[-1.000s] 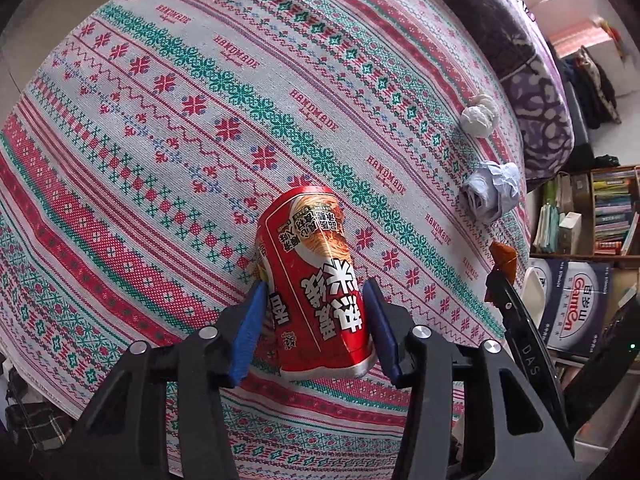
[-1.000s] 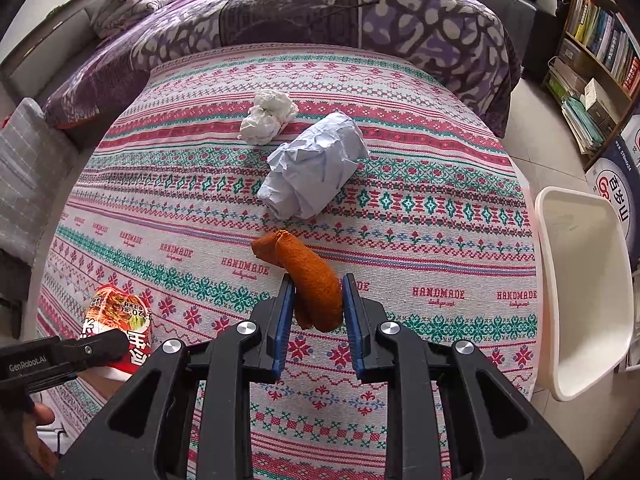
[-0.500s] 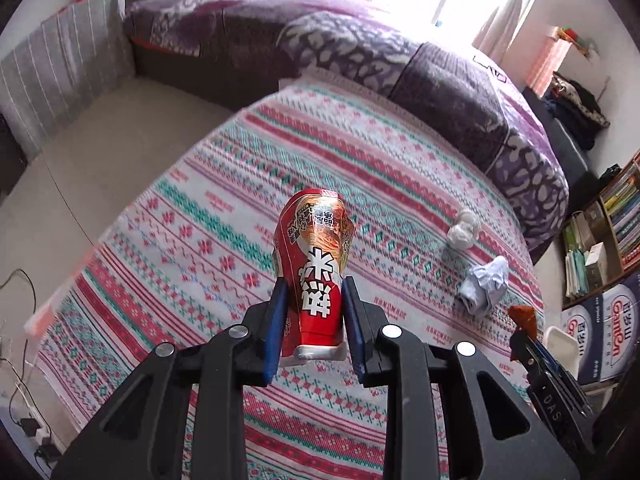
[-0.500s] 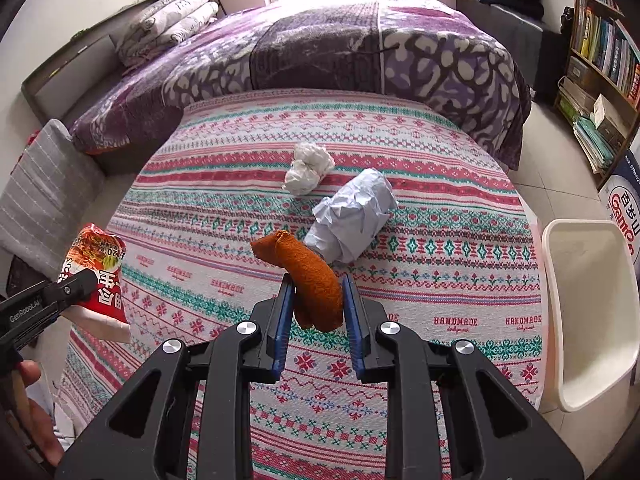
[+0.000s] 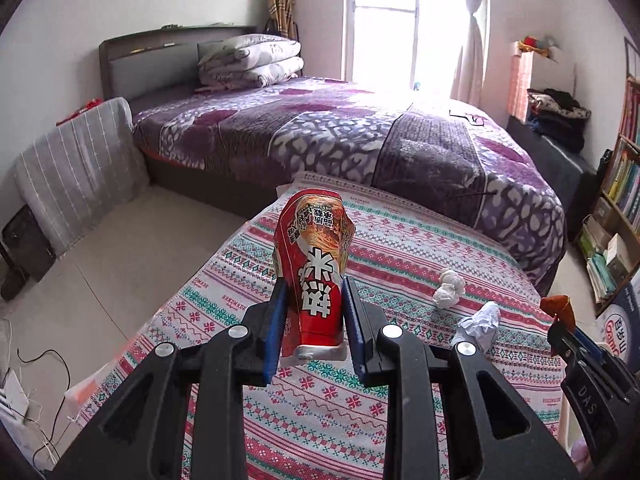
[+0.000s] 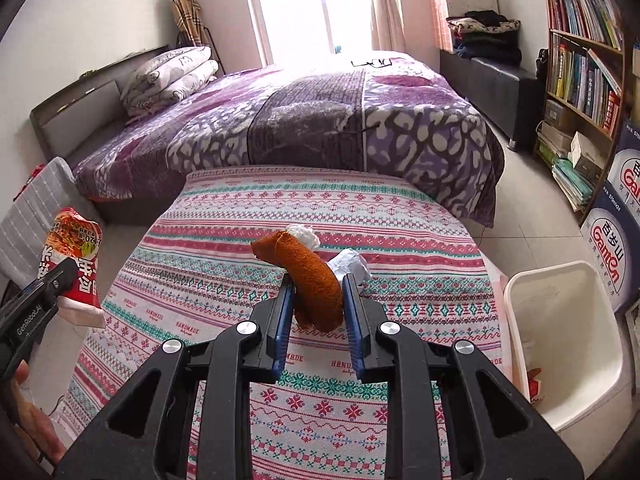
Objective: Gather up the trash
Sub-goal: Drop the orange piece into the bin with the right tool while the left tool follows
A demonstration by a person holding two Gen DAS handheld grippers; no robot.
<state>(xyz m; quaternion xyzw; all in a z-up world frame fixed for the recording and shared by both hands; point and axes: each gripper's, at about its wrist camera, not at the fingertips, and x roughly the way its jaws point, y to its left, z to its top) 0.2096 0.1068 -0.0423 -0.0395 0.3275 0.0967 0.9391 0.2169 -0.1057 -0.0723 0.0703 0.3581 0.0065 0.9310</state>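
Note:
My left gripper is shut on a crushed red noodle cup and holds it high above the patterned cloth. The cup also shows at the left of the right wrist view. My right gripper is shut on a brown cloth scrap, lifted above the cloth. A white tissue ball and a crumpled grey paper lie on the cloth. The brown scrap partly hides both in the right wrist view. A white bin stands on the floor at the right.
A bed with a purple blanket lies beyond the cloth. A bookshelf and blue boxes stand at the right. A grey striped cushion leans at the left. Cables lie on the floor at the left.
Both grippers have risen and tilted up with their loads. The left gripper closed on the noodle cup and lifted it off the cloth. The right still holds the brown scrap.

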